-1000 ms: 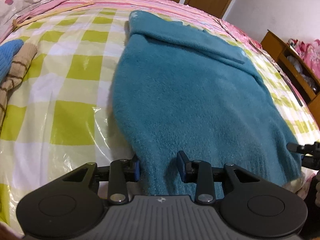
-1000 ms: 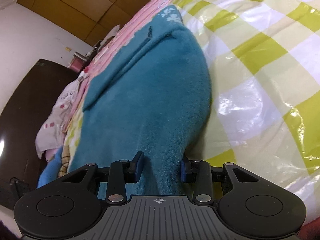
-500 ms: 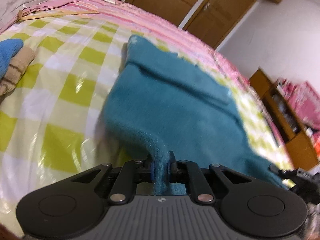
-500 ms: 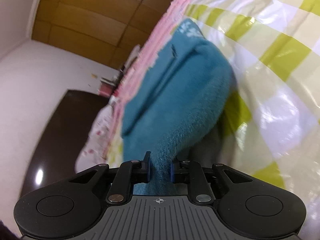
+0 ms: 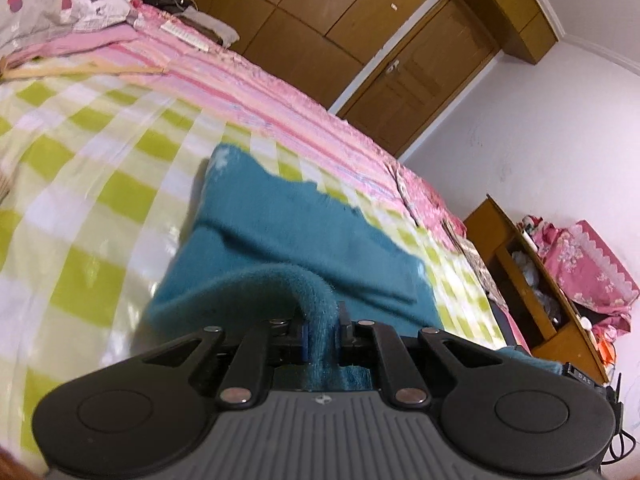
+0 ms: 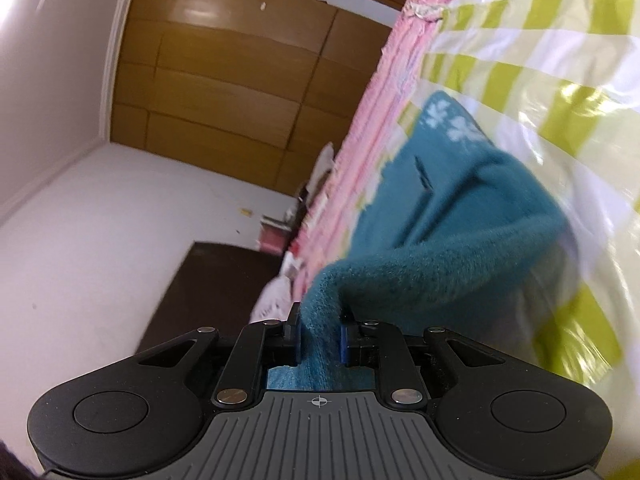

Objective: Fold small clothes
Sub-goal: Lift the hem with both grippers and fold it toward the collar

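Fingers of left gripper (image 5: 323,334) and right gripper (image 6: 320,336) pinch the teal sweater's (image 5: 280,232) raised hem; checked bedspread (image 5: 100,184) seemingly bare alongside.

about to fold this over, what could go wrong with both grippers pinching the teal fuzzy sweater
1. The left gripper and right gripper each pinch only a narrow ridge of the teal fuzzy sweater; the hem could slip out mid-fold.
2. The glossy green-and-white checked plastic sheet underneath looks slick, so the whole sweater may slide instead of folding.

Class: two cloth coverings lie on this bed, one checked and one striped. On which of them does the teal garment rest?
On the green-and-white checked cover, glossy like plastic. The teal sweater lies wholly on it; the pink striped bedspread runs along the bed's far side, beyond the sweater.
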Demonstrator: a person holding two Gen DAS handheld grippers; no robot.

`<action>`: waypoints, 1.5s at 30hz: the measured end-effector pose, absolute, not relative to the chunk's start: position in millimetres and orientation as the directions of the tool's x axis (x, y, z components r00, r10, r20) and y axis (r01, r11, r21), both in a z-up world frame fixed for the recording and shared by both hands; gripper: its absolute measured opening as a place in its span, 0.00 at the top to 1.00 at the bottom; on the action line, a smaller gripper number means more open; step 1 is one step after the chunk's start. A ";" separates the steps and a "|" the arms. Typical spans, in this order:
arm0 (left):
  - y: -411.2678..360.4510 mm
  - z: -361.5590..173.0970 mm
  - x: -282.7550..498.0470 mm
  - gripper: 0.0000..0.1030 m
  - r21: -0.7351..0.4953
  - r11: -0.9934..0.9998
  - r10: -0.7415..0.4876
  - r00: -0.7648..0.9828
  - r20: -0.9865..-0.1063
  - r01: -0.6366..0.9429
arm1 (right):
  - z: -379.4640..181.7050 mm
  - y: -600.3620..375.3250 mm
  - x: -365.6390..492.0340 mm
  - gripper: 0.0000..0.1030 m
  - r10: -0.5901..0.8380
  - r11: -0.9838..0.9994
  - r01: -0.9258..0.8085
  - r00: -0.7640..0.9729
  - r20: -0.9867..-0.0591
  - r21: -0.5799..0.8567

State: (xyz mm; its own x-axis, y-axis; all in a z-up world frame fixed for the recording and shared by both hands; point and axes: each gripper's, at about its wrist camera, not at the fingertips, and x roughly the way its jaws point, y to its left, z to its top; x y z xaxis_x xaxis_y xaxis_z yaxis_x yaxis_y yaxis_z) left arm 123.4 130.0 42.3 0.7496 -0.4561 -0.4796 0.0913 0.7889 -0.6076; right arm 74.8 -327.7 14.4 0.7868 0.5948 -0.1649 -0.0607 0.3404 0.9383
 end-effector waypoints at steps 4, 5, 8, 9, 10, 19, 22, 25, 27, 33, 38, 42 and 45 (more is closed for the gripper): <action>128.7 45.2 143.7 0.84 -0.614 0.784 -0.449 0.767 -0.458 0.093 | 15.2 -330.3 96.4 0.84 0.581 0.326 -0.072 0.802 -0.140 0.943; 128.2 45.8 148.6 0.84 -0.613 0.785 -0.446 0.771 -0.454 0.093 | 15.5 -330.5 101.5 0.84 0.578 0.325 -0.073 0.804 -0.136 0.943; 126.0 46.8 165.0 0.84 -0.608 0.788 -0.438 0.780 -0.448 0.094 | 15.2 -332.9 113.9 0.84 0.567 0.322 -0.078 0.814 -0.126 0.944; 125.1 46.8 170.5 0.84 -0.603 0.792 -0.433 0.782 -0.448 0.093 | 14.7 -333.3 116.1 0.84 0.564 0.320 -0.078 0.817 -0.124 0.944; 124.1 47.2 176.3 0.84 -0.598 0.796 -0.428 0.784 -0.448 0.093 | 13.8 -334.2 119.9 0.84 0.559 0.318 -0.074 0.820 -0.123 0.945; 121.6 52.0 214.8 0.84 -0.578 0.811 -0.407 0.800 -0.440 0.094 | 15.4 -336.9 158.4 0.84 0.531 0.318 -0.078 0.840 -0.109 0.945; 121.5 54.0 226.4 0.84 -0.573 0.815 -0.399 0.807 -0.436 0.093 | 16.3 -336.4 170.9 0.84 0.524 0.324 -0.078 0.845 -0.110 0.943; 120.6 55.7 239.1 0.84 -0.563 0.821 -0.391 0.812 -0.433 0.095 | 19.4 -336.8 180.8 0.84 0.516 0.333 -0.079 0.849 -0.111 0.940; 119.3 56.3 248.0 0.84 -0.557 0.825 -0.387 0.815 -0.432 0.096 | 20.1 -337.8 187.5 0.84 0.509 0.337 -0.076 0.853 -0.114 0.938; 117.7 47.1 270.7 0.84 -0.549 0.833 -0.366 0.814 -0.450 0.071 | 14.9 -340.2 210.8 0.84 0.487 0.349 -0.045 0.862 -0.140 0.936; 122.3 31.6 285.3 0.84 -0.551 0.834 -0.339 0.808 -0.482 0.022 | 2.4 -340.7 227.6 0.84 0.472 0.353 -0.001 0.864 -0.177 0.936; 123.9 21.0 295.3 0.84 -0.550 0.835 -0.325 0.799 -0.506 -0.009 | -6.7 -341.5 240.4 0.84 0.465 0.361 0.035 0.859 -0.213 0.932; 121.1 17.7 302.6 0.84 -0.539 0.842 -0.318 0.794 -0.519 -0.015 | -12.0 -340.9 248.2 0.84 0.460 0.363 0.058 0.857 -0.234 0.930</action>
State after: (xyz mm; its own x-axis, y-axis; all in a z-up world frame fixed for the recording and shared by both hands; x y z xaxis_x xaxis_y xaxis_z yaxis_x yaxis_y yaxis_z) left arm 302.6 121.1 17.7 0.7936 -0.3177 -0.5189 -0.0155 0.8420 -0.5392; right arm 248.2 -340.9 -12.0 0.8565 0.4602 -0.2335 0.0582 0.3635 0.9298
